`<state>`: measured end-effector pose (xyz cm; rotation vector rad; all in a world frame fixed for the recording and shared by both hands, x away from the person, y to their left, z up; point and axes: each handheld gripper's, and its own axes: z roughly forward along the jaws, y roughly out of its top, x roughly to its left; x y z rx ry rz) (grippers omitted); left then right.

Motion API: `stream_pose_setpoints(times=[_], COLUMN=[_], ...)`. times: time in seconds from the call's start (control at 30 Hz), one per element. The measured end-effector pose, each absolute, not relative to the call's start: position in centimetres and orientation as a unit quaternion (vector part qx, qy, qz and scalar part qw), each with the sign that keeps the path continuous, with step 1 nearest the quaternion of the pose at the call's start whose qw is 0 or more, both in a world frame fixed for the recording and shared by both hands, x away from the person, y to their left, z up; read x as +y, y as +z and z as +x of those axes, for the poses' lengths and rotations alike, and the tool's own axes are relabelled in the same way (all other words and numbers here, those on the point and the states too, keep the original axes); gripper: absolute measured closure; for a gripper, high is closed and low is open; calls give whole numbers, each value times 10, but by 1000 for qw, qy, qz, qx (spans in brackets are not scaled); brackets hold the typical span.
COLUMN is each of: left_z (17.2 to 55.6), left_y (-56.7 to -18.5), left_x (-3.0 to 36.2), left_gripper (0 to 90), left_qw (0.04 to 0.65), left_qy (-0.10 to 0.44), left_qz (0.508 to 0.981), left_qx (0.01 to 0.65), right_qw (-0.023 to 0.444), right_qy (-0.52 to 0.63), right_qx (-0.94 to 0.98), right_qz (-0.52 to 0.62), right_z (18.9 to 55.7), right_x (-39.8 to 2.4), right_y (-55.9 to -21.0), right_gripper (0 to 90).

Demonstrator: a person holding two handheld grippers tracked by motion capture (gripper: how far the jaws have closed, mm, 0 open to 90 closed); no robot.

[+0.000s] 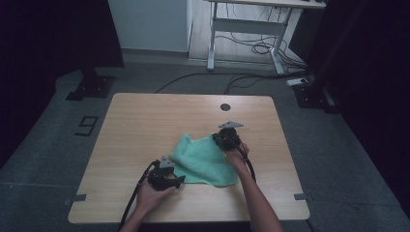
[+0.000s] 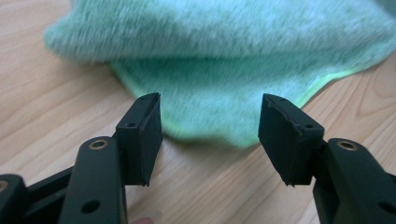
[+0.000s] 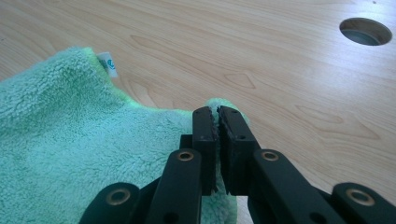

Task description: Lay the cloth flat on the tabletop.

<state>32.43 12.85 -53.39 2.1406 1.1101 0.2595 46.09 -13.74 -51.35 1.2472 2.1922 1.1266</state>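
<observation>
- The green cloth (image 1: 205,160) lies crumpled near the middle of the counter (image 1: 145,121), partly folded over itself, with its long axis running from its near left corner up to its far right corner.
- The right hand-held gripper (image 1: 227,137) sits at the cloth's far right corner. In the right gripper view its jaws are pressed together on that corner (image 3: 218,106), with a tuft of pile poking out past the tips.
- The left hand-held gripper (image 1: 180,180) is at the cloth's near left edge. Its jaws stand wide apart with nothing between them.
- In the left gripper view the cloth's near corner (image 2: 219,135) lies straight ahead of the left jaws and flat on the wood, just short of the gap. That is the relation the coming move turns on: the left hand is the nearer one to this free corner and, in my judgement, needs only a short push forward before closing.
- The cloth is thick, fluffy microfibre, mint green with a brighter stitched hem (image 2: 327,81). A small white tag (image 3: 107,64) sticks out at one edge, left of the right gripper's pinch.
- The counter is pale wood-grain laminate, smooth and matte, with a round cable hole (image 3: 365,31) beyond the cloth's far right corner.
- The gripper jaws are black and blocky, with flat pads and brass-coloured pivots.
</observation>
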Motion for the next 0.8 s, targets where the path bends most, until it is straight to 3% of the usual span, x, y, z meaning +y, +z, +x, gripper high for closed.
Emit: stream_pose_setpoints(times=[0.2, 0.33, 0.37, 0.4, 0.53, 0.8], left_z=[319, 318, 318, 318, 318, 317], left_y=[-534, -540, -540, -541, -540, -533], left_x=[130, 128, 128, 129, 133, 140], left_gripper=[407, 585, 668, 668, 865, 891], left_qw=[346, 348, 348, 348, 357, 380], left_qy=[120, 132, 132, 133, 131, 117], left_qz=[825, 829, 829, 831, 828, 821], left_qx=[431, 418, 418, 414, 413, 410], right_qw=[181, 182, 182, 184, 187, 196], right_qy=[403, 405, 405, 405, 407, 414], right_qx=[775, 775, 775, 775, 774, 766], right_qz=[452, 450, 450, 449, 447, 452], right_z=[462, 461, 461, 461, 461, 461], right_x=[-146, -144, -144, -143, -142, -151], right_y=[-515, -514, -514, -514, -512, -508], right_gripper=[852, 853, 853, 853, 854, 854])
